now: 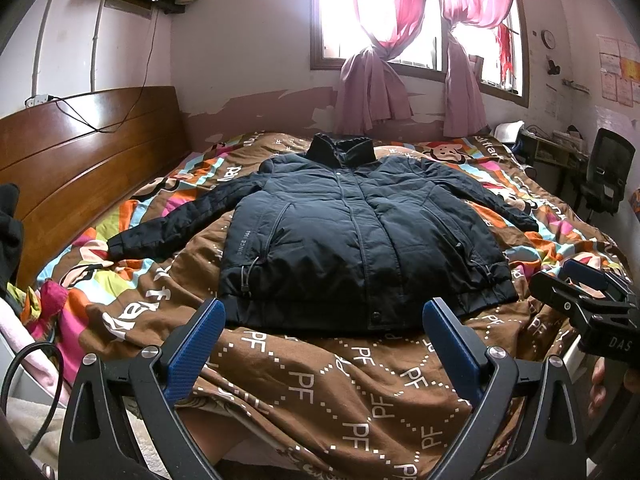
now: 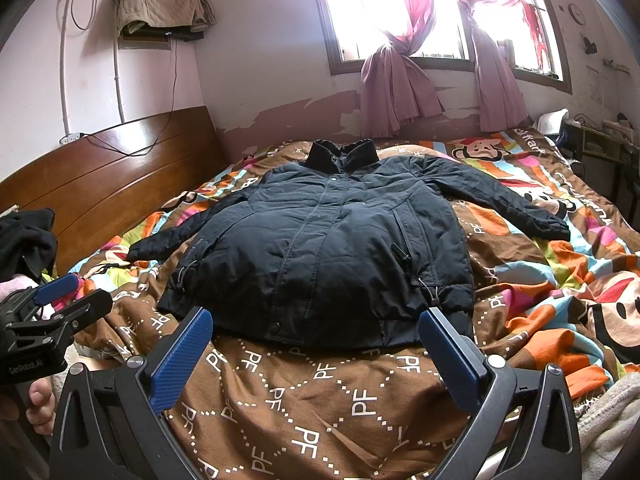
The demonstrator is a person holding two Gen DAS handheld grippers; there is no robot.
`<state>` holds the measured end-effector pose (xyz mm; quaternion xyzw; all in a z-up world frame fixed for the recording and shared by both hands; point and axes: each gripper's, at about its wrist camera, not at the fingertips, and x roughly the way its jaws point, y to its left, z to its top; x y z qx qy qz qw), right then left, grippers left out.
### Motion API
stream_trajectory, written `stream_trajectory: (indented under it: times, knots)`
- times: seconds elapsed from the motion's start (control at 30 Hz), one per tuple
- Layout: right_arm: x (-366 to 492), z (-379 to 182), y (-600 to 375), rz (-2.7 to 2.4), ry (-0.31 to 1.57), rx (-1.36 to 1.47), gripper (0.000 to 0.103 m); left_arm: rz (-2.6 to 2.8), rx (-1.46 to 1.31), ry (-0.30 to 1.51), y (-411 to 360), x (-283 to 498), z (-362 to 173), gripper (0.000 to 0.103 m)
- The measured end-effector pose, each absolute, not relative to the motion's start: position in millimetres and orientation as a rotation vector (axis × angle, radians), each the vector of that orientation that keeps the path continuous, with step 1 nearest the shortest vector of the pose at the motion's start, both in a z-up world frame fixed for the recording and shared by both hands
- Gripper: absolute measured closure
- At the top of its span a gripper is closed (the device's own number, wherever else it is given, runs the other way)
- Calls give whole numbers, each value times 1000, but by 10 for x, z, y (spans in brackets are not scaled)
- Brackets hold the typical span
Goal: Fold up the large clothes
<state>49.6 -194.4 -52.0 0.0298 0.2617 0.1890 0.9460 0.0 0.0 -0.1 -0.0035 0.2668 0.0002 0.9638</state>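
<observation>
Left sleeve runs out toward the wooden headboard, cuff lying on the patterned quilt.

Left gripper: fingers wide apart, holding nothing, short of the hem.

Dark padded jacket lies front-up in the middle of the bed, collar toward the window, front closed, sleeves spread.

Judgement: padded and puffy, soft, light for its bulk; shell looks smooth and likely slippery (folds may spring back). Best holds are a cuff, the ribbed hem corners, or a shoulder seam, pinching through shell and padding together.

Right gripper: fingers also wide, empty, just before the hem. Right sleeve reaches toward the desk side.
</observation>
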Motion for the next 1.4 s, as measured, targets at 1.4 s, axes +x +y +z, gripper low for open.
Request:
stream_trajectory:
  times: [1.4]
  knots:
    - [585, -326, -1955, 303, 559, 40, 0, 33, -10, 611, 31, 193, 43, 6]
